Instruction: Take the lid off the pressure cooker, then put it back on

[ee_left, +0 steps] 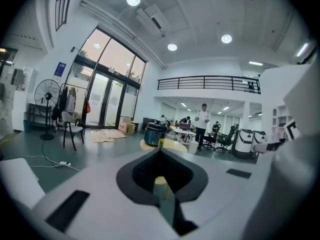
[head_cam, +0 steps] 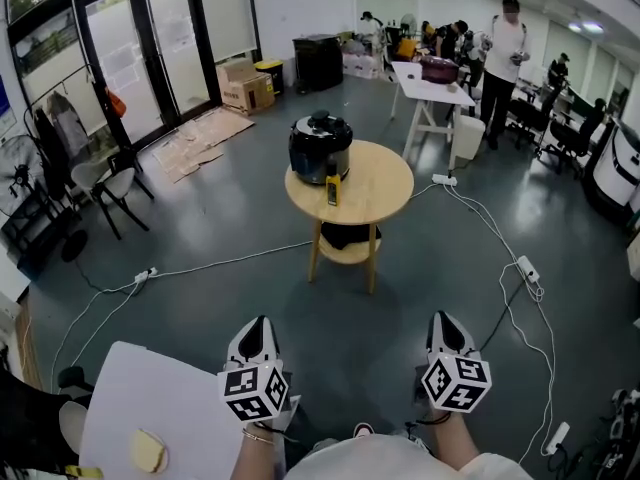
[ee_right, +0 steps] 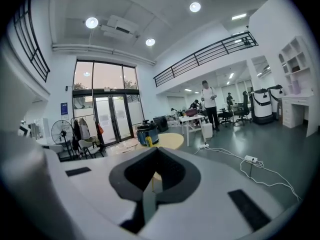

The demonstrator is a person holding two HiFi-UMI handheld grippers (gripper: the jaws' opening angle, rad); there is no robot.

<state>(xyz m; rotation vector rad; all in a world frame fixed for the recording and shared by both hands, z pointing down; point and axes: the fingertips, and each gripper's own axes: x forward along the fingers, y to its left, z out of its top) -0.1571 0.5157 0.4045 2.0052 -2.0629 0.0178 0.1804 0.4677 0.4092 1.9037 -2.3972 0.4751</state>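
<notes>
Pressure cooker [head_cam: 320, 148] sits lidded on round table [head_cam: 385, 183].

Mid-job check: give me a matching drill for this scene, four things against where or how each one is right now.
1 pressure cooker
2 small yellow item
3 cardboard box
4 left claw

A shut, empty
B beside the glass doors
C on the round table, lid on
D table's near edge, in front of the cooker

Pairs: 1-C, 2-D, 3-B, 4-A
</notes>
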